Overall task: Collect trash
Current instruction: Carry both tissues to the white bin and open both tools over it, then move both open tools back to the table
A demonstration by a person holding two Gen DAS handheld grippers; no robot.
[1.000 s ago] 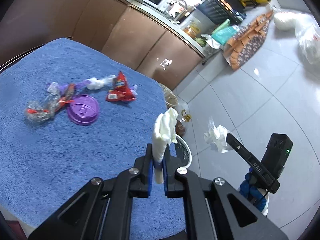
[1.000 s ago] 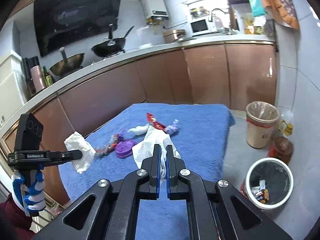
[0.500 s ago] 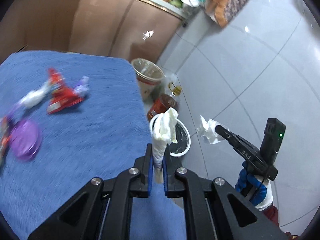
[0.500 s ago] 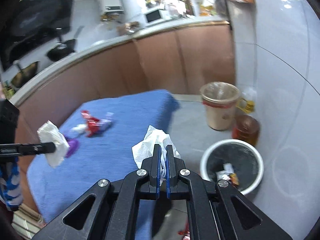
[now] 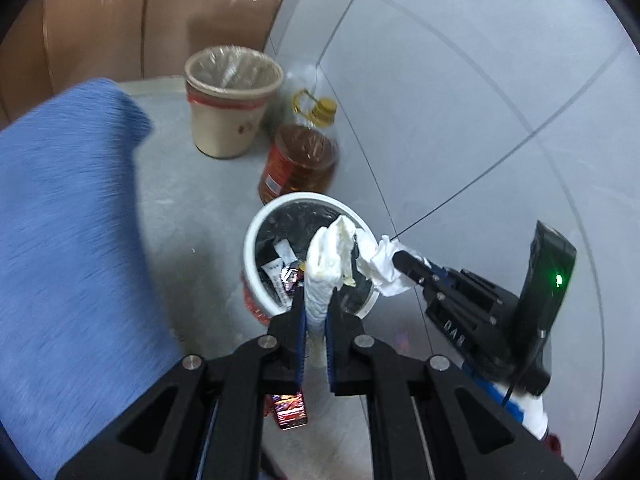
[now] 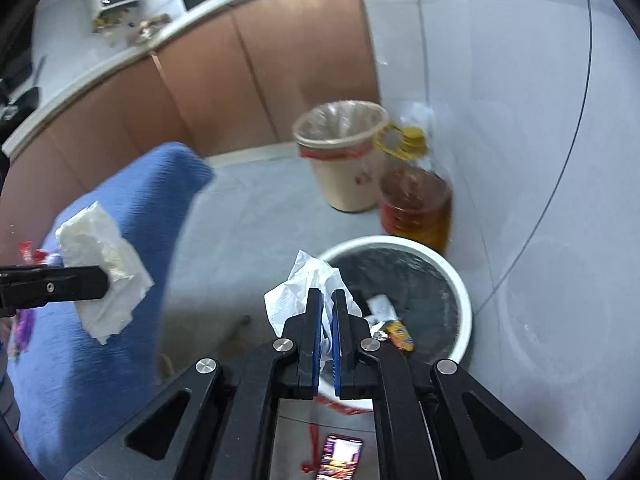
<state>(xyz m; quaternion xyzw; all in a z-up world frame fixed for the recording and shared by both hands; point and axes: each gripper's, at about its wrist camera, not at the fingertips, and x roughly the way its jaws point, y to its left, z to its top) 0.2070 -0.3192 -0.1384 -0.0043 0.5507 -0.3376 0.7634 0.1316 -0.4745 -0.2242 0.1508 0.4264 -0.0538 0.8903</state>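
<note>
White-rimmed, the trash bin [image 5: 256, 236] stands on bare grey floor [image 5: 192, 200], with the blue tabletop [image 5: 60, 220] edge at our 9 o'clock and an oil bottle [image 5: 298, 160] touching it at 12. Our left tool [image 5: 316, 320] pinches a folded white tissue [image 5: 326, 264] upright over the bin. Our right tool [image 6: 327, 312] grips a crumpled tissue [image 6: 300, 284] above the near rim.
</note>
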